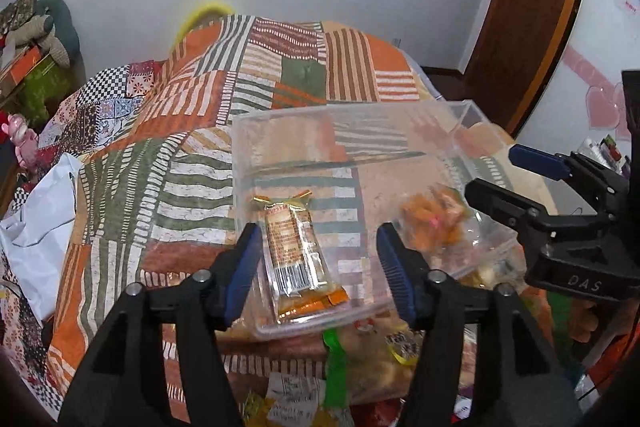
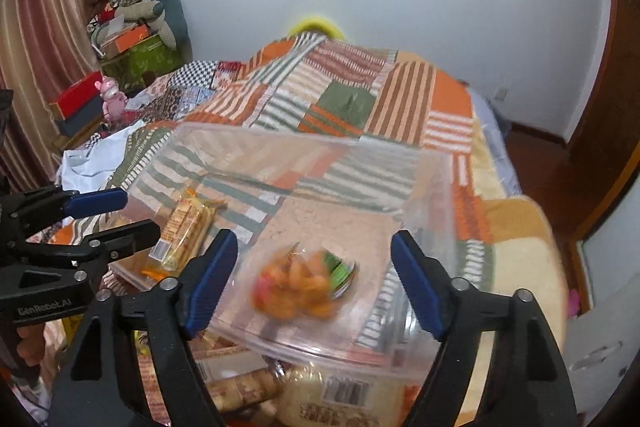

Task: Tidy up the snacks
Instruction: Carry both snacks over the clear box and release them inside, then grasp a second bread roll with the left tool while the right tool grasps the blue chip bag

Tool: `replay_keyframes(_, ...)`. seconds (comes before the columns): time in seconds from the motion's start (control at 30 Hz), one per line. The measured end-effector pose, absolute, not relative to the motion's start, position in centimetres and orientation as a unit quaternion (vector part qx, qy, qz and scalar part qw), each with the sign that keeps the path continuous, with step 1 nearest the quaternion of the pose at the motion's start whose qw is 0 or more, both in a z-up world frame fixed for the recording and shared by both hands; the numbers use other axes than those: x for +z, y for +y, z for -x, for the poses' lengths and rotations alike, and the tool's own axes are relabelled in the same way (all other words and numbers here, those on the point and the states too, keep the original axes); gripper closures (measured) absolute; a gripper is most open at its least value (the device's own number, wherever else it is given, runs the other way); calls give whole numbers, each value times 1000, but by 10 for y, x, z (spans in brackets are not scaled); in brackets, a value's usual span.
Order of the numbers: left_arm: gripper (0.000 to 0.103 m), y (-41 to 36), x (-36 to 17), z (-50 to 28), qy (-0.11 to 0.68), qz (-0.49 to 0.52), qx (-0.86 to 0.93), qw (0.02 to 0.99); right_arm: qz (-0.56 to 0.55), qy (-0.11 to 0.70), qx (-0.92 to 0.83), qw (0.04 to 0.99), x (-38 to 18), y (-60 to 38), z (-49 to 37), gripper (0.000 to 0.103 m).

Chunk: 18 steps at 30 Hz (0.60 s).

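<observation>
A clear plastic bin (image 1: pixel 424 131) was pictured on a bed covered by a striped patchwork quilt (image 1: pixel 224 115), with two snacks already lying inside it. The left gripper (image 1: pixel 320 267) was held with its jaws apart and nothing gripped; a wrapped biscuit pack (image 1: pixel 294 251) was seen lying between them on the bin's floor, near its front left corner. The right gripper (image 2: pixel 312 283) was likewise spread wide and empty above a bag of orange snacks (image 2: pixel 300 283), blurred in that view, near the bin's front right corner. More packets (image 2: pixel 340 399) were left heaped on the bed just in front of the bin. The bin's near wall was judged to be the hazard: a gripper drawn back low could catch its rim, tipping or dragging the light bin. Either slack wrapper could also be snagged and lifted out again.
</observation>
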<state>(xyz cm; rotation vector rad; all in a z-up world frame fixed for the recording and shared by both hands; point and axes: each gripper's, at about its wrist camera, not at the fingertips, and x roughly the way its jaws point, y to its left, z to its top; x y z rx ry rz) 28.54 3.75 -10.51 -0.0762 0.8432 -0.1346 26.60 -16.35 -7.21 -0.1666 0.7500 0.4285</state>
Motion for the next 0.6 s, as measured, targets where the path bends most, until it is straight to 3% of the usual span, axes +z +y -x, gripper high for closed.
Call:
replay_keyframes(0.2, 30, 42, -84, -257, 385, 40, -56, 920, 76, 340, 228, 909, -53, -171, -237, 19)
replay_keyframes(0.6, 19, 41, -77, -184, 377, 21, -55, 924, 73, 325, 261, 906, -53, -171, -181, 19)
